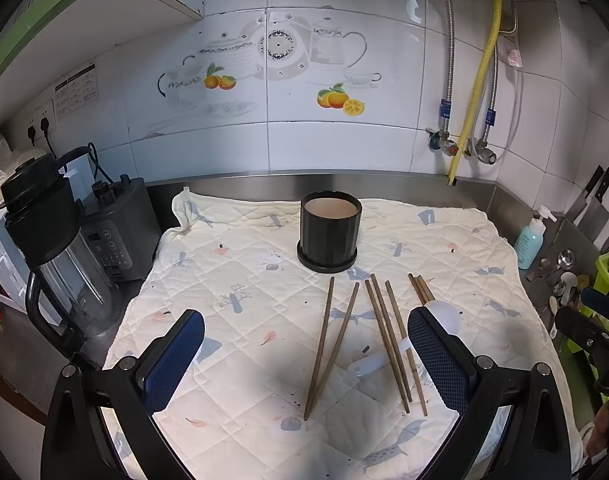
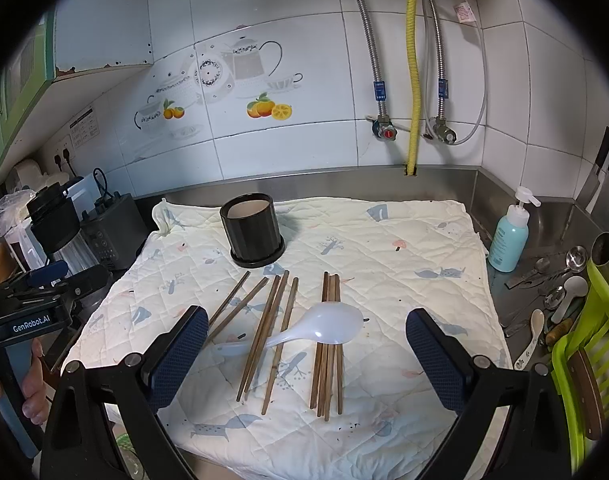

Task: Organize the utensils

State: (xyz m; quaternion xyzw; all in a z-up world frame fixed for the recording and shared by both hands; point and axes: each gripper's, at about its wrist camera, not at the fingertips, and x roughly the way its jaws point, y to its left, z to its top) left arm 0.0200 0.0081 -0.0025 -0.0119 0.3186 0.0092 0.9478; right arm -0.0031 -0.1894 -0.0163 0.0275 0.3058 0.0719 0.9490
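While the brown chopsticks [image 2: 282, 334] lie loose on the quilted cloth [image 2: 404, 240], they rest between and a little beyond the two fingers of the right gripper [image 2: 307, 346], not touched by either one. Across some of them lies a white plastic spoon [image 2: 316, 328], its bowl on top of the tight bundle at the right, its handle pointing left over the spread sticks. Behind them, well apart, stands the black holder cup [image 2: 251, 230] on its round saucer, upright, and nothing sticks out of its top.

Both jaws of the right gripper stand wide apart and hold nothing. The left gripper [image 1: 305, 354] is also spread wide and empty; in its view two chopsticks [image 1: 329, 350] meet in a narrow V between its fingers, and the spoon [image 1: 378, 360] lies just beside its right finger, partly hidden by it.

On the body of the left gripper, seen from the right wrist view, I can read "GenRobot.AI" [image 2: 31, 325], and a hand [image 2: 32, 380] holds its handle. The blue pump bottle [image 2: 508, 240] at the right has a label, and a printed notice [image 2: 84, 128] hangs on the wall tiles, but both are too small to read
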